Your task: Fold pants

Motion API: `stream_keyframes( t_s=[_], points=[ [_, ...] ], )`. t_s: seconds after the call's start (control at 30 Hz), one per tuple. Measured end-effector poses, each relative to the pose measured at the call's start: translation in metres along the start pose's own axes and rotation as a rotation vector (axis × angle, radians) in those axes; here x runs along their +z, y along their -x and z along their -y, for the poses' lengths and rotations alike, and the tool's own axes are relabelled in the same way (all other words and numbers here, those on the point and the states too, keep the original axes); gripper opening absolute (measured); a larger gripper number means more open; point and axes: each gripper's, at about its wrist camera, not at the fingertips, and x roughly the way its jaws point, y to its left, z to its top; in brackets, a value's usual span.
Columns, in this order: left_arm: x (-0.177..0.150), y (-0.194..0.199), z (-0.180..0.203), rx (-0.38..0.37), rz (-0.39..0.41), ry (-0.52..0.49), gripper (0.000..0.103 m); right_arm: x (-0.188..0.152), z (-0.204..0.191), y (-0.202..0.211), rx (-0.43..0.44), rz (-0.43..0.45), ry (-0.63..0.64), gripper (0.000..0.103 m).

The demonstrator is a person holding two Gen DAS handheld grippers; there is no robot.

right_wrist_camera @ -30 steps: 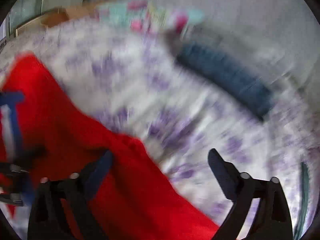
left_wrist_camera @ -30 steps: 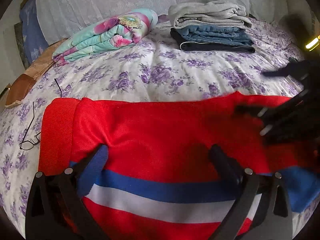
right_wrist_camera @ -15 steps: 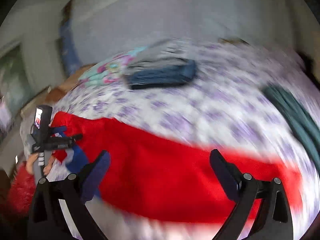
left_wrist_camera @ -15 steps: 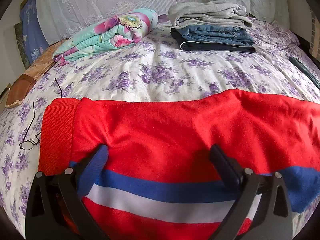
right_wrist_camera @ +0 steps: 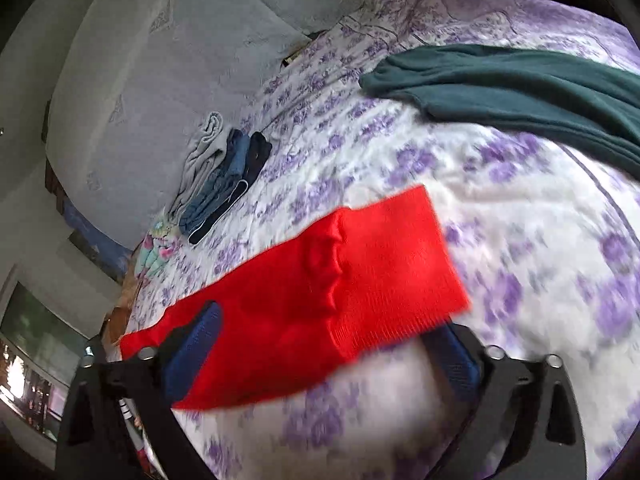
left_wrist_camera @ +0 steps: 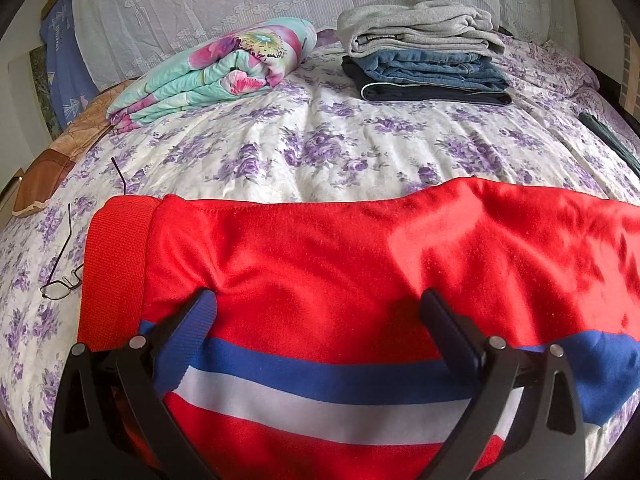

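Observation:
Red pants [left_wrist_camera: 320,256] with a blue and white side stripe lie flat across the flowered bed, waistband at the left. My left gripper [left_wrist_camera: 320,320] is open and hovers over the waist end, fingers spread above the fabric. In the right wrist view the pants' ribbed leg cuff [right_wrist_camera: 384,256] lies just ahead. My right gripper [right_wrist_camera: 324,340] is open, with its fingers on either side of the leg near the cuff. That view is blurred by motion.
A stack of folded pants [left_wrist_camera: 424,52] and a folded floral blanket [left_wrist_camera: 216,68] sit at the far side of the bed. Glasses [left_wrist_camera: 60,284] lie left of the waistband. Dark green pants [right_wrist_camera: 520,88] lie beyond the cuff.
My right gripper has swung away from the waist area along the leg to the cuff end. My left gripper has stayed in place over the waist.

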Motion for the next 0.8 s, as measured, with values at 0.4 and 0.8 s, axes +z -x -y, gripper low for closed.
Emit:
stream_keyframes(
  t_s=[0.4,0.8],
  points=[
    [0.000,0.003,-0.002,-0.015,0.012,0.019,0.099,0.004,-0.090,-0.006,-0.076,0.135,0.317,0.025],
    [-0.001,0.006,-0.006,-0.044,0.031,0.052,0.099,-0.129,-0.287,-0.162,-0.118,-0.248,1.113,0.051]
  ],
)
